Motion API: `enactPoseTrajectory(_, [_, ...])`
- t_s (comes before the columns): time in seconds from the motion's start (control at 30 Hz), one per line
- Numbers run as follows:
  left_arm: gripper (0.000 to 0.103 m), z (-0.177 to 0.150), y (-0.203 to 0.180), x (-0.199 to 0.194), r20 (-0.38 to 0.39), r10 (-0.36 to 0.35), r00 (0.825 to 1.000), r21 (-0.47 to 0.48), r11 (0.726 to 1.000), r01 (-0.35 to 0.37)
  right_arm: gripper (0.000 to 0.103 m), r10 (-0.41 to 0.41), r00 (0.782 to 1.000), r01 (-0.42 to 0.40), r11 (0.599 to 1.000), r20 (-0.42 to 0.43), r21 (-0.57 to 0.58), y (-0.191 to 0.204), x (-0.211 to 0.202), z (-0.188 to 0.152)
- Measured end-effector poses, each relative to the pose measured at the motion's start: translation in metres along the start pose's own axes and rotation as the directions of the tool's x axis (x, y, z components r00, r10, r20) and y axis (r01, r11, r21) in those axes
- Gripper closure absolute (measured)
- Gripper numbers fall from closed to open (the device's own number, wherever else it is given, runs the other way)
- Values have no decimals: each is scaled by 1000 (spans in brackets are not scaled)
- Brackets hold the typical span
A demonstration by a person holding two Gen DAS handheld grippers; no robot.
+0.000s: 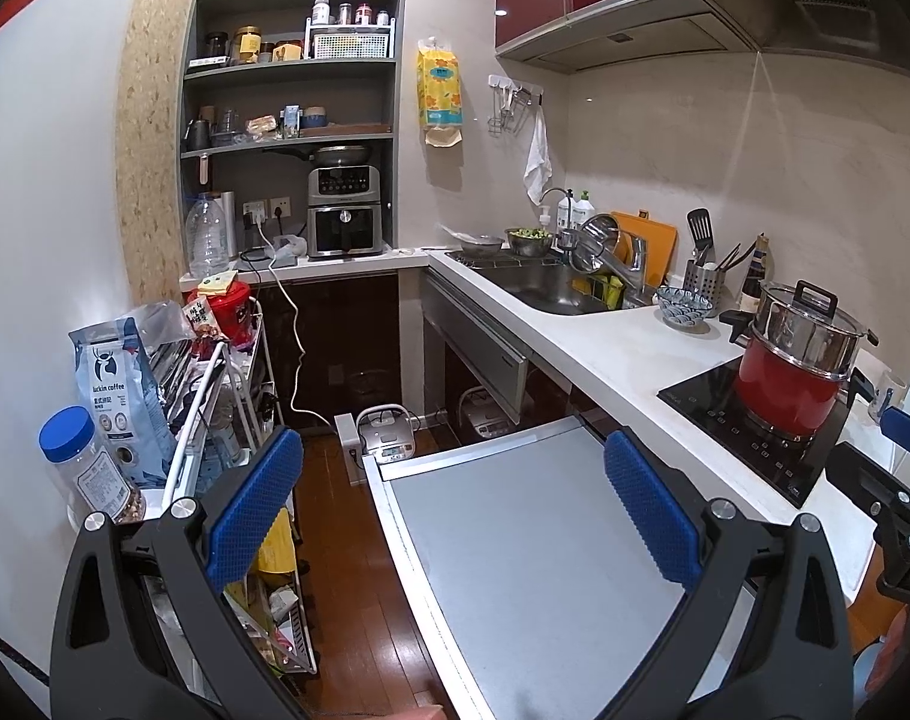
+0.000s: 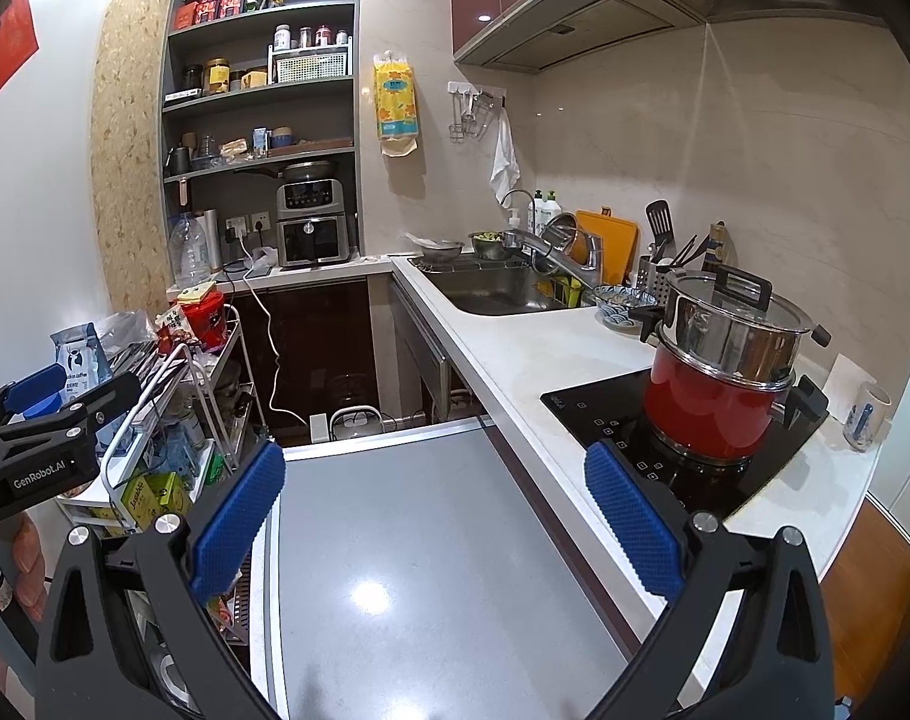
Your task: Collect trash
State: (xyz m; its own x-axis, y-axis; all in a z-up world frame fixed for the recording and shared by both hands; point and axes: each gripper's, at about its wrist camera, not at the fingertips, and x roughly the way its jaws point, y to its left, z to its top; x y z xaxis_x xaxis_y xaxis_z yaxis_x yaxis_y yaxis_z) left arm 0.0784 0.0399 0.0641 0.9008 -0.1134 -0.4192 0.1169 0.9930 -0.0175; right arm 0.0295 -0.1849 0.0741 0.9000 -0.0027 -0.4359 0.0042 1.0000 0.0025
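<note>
left wrist view: left tongs (image 1: 455,516) spread wide, empty, over grey pull-out bench (image 1: 532,540) whose long axis runs near to far. no clear trash item seen. left cart (image 1: 227,372) holds coffee bag (image 1: 119,384), red cup (image 1: 230,312).

right wrist view: right tongs (image 2: 437,516) wide apart, nothing held. red pot (image 2: 712,408) on hob (image 2: 592,414), far sink (image 2: 490,291) has bowls beside it.

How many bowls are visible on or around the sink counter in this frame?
3. A blue patterned bowl sits on the counter beside the utensil holder; a steel bowl of greens and a metal strainer bowl sit behind the sink. More may be hidden inside the sink.
</note>
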Motion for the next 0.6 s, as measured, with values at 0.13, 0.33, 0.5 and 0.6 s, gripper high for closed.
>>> enactPoseTrajectory(0.13, [2, 0, -1, 0, -1, 1, 1000, -4, 1000, -1, 4, 1, 1000, -1, 1000, -2, -1, 2, 0, 0])
enactPoseTrajectory(0.33, [2, 0, -2, 0, -2, 4, 1000, -3, 1000, -4, 4, 0, 1000, 0, 1000, -4, -1, 2, 0, 0])
enactPoseTrajectory(0.5, [2, 0, -3, -1, -5, 4, 1000, 0, 1000, -4, 4, 2, 1000, -2, 1000, -8, 8, 3, 1, -1])
enactPoseTrajectory(0.6, [2, 0, -3, -1, -5, 1, 1000, 0, 1000, -1, 4, 7, 1000, -7, 1000, -11, 18, 0, 3, -1])
